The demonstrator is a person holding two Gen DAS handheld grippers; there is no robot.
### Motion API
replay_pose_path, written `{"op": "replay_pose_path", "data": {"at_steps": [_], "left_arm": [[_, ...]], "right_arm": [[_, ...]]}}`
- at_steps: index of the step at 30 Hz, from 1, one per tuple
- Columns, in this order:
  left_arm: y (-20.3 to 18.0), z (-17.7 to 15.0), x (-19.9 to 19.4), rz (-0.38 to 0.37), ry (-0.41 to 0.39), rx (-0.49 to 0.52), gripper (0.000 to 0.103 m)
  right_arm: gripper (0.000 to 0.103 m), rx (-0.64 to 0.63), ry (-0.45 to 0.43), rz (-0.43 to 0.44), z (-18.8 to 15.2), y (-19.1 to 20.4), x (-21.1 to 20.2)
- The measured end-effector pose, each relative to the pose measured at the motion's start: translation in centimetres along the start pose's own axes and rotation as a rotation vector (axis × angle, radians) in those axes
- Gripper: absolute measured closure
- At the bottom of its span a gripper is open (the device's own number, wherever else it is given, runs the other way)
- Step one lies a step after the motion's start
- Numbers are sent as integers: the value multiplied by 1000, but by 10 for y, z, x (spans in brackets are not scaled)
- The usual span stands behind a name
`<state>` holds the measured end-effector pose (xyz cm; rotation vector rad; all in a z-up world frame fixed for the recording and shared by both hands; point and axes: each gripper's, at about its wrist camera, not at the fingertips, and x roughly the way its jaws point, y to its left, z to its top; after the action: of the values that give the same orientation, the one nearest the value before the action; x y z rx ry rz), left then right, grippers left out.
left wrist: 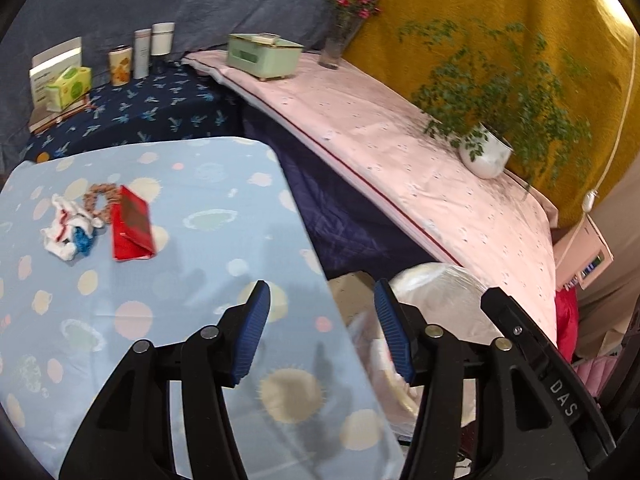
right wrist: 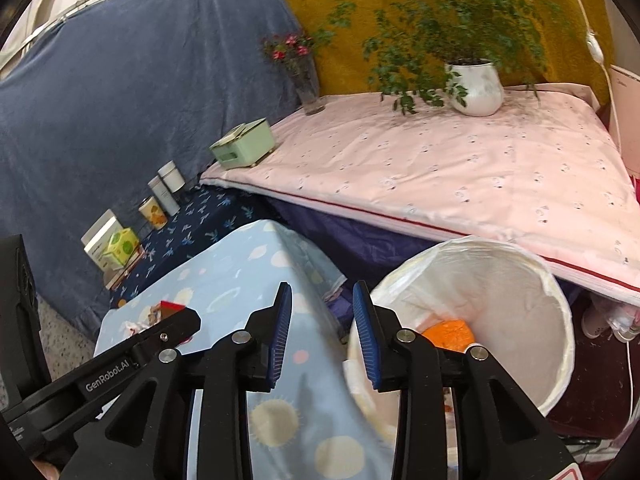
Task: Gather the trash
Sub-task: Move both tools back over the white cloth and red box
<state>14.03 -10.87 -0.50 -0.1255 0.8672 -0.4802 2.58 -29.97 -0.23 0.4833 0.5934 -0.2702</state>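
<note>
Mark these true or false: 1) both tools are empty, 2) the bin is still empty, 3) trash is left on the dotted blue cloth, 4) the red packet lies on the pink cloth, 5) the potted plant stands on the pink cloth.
1) Both tools are empty: true. The left tool and right tool stand open with nothing between the pads.
2) The bin is empty: false. An orange piece lies inside the lined bin.
3) Trash is left on the dotted blue cloth: true. A crumpled white wrapper lies there.
4) The red packet lies on the pink cloth: false. It lies on the dotted blue cloth beside the wrapper.
5) The potted plant stands on the pink cloth: true.
</note>
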Motion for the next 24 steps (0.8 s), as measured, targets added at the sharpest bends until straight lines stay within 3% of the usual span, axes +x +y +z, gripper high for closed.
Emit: {"op": "replay_pose_path", "data": {"at_steps": [5, 24], "left_arm": [[42, 2, -7, 42, -16, -64, 41], [217, 2, -29, 257, -60, -282, 33]], "right_arm": [[65, -42, 33, 29, -10, 34, 13], [64, -243, 188, 136, -63, 177, 82]]}}
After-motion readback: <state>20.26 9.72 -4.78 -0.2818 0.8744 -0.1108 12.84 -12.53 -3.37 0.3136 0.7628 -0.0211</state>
